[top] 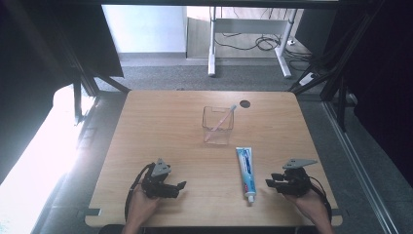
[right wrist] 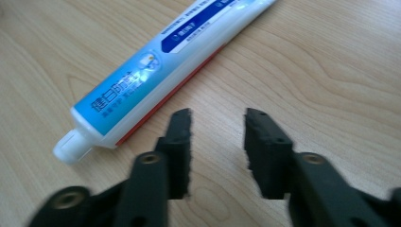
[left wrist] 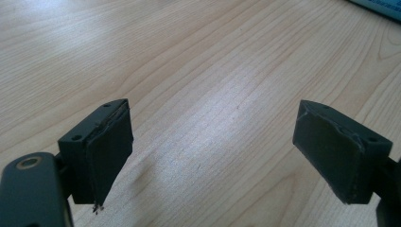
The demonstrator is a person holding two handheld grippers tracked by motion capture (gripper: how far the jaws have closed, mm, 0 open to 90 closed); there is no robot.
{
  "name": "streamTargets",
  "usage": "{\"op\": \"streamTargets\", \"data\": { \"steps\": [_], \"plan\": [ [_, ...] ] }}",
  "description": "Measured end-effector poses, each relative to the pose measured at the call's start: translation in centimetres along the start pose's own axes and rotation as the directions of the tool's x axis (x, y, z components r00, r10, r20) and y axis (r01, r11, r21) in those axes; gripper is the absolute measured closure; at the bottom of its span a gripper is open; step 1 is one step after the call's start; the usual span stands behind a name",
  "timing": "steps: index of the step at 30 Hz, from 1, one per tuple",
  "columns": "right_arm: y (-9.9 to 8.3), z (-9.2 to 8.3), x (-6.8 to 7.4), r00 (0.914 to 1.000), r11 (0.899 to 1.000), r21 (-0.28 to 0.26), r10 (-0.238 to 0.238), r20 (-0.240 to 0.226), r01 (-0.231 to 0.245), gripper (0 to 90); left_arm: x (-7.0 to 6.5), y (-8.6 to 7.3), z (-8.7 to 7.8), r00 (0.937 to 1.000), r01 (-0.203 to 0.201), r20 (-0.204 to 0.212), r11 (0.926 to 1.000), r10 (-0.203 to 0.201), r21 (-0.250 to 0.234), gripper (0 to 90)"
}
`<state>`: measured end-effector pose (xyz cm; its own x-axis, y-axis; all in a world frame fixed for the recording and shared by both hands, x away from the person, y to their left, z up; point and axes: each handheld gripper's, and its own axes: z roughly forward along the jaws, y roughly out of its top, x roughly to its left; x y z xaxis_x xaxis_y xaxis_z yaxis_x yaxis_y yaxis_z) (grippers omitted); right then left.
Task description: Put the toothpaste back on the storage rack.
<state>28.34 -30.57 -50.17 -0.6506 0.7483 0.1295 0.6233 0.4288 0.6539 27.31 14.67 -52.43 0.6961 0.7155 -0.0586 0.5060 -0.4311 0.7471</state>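
Toothpaste, in a long white-and-blue plastic tube (top: 247, 174) with a white screw cap, lies flat on the light wooden table (top: 160, 126), cap toward the person and crimped end pointing away. It sits at the near right of the table, just left of the right gripper (top: 271, 184), and nothing touches it. In the right gripper view the tube (right wrist: 156, 71) runs diagonally from the cap at lower left up to the top edge, showing a red stripe along its underside. There the right gripper (right wrist: 217, 142) has its black jaws drawn in to a narrow gap, with only bare wood between them; the tube lies beside the left jaw, apart from it. No earlier picture is at hand, so only the narrow stance can be told.

At the near left, well apart from the tube, the left gripper (top: 181, 185) rests low over the table in the person's left hand (top: 141, 207). In the left gripper view the left gripper (left wrist: 213, 151) has its jaws spread wide, nothing between them but table grain.

Farther off, near the table's middle, stands a clear square plastic holder (top: 217, 125). A pale pink toothbrush (top: 221, 122) leans inside it, its head rising above the far right rim. Just beyond the holder, a small dark round hole (top: 244, 104) marks the table's far edge.
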Motion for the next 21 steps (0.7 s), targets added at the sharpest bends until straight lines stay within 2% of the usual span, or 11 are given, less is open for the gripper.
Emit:
{"op": "streamTargets", "data": {
  "steps": [3, 5, 6, 12, 21],
  "plan": [
    [0.4, -0.3, 0.3, 0.9995, 0.999, -0.008, -0.031, 0.003, 0.031, 78.9, 0.0, 0.0, 0.0, 1.0000, -0.002, 0.003, 1.0000, 0.002, 0.002, 13.3],
    [0.7, -0.4, 0.5, 0.9990, 0.999, -0.023, -0.043, -0.013, 0.043, 88.1, 0.0, -0.1, 0.0, 1.0000, -0.006, 0.002, 1.0000, 0.006, 0.006, 13.3],
    [0.9, -0.5, 0.6, 0.9985, 0.998, -0.026, -0.049, -0.024, 0.049, 90.0, 0.0, -0.1, 0.0, 1.0000, -0.008, 0.000, 0.9999, 0.008, 0.006, 13.3],
    [2.0, -0.5, 1.4, 0.9956, 0.997, -0.019, -0.078, -0.052, 0.077, 90.0, 0.0, 0.0, 0.0, 0.9999, -0.015, -0.002, 0.9999, 0.015, 0.004, 13.4],
    [3.7, 0.9, 3.3, 0.9871, 0.993, -0.019, -0.115, -0.111, 0.113, 90.0, -0.2, 0.0, 0.1, 0.9994, -0.033, -0.011, 0.9994, 0.033, 0.012, 13.5]
  ]
}}
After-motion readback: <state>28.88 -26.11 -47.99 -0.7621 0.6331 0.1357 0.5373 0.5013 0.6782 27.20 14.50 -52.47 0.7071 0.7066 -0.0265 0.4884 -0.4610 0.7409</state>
